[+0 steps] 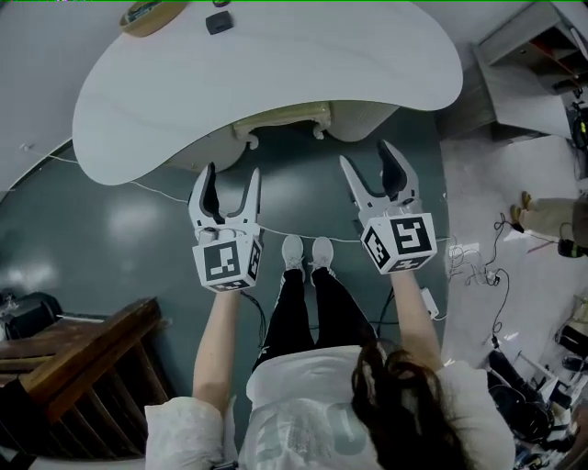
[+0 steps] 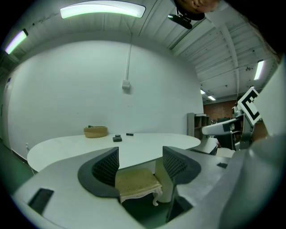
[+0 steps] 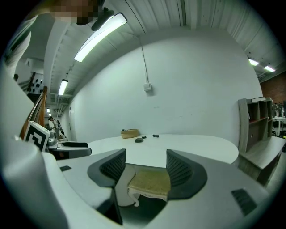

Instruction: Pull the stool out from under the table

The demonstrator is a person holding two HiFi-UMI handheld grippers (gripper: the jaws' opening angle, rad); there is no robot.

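A cream stool (image 1: 280, 119) with a yellowish cushion and carved white legs sits tucked under the front edge of the white curved table (image 1: 266, 69). In the left gripper view the stool (image 2: 136, 182) lies beyond the tips, and in the right gripper view the stool (image 3: 149, 182) does too. My left gripper (image 1: 231, 181) is open and hangs short of the table edge, left of the stool. My right gripper (image 1: 371, 163) is open as well, to the stool's right. Nothing is between either pair of jaws.
A woven basket (image 1: 152, 14) and a small dark object (image 1: 219, 22) lie on the far tabletop. A thick table pedestal (image 2: 163, 176) stands beside the stool. A wooden railing (image 1: 73, 367) is at lower left, cables (image 1: 469, 262) and shelving (image 1: 542, 46) at right.
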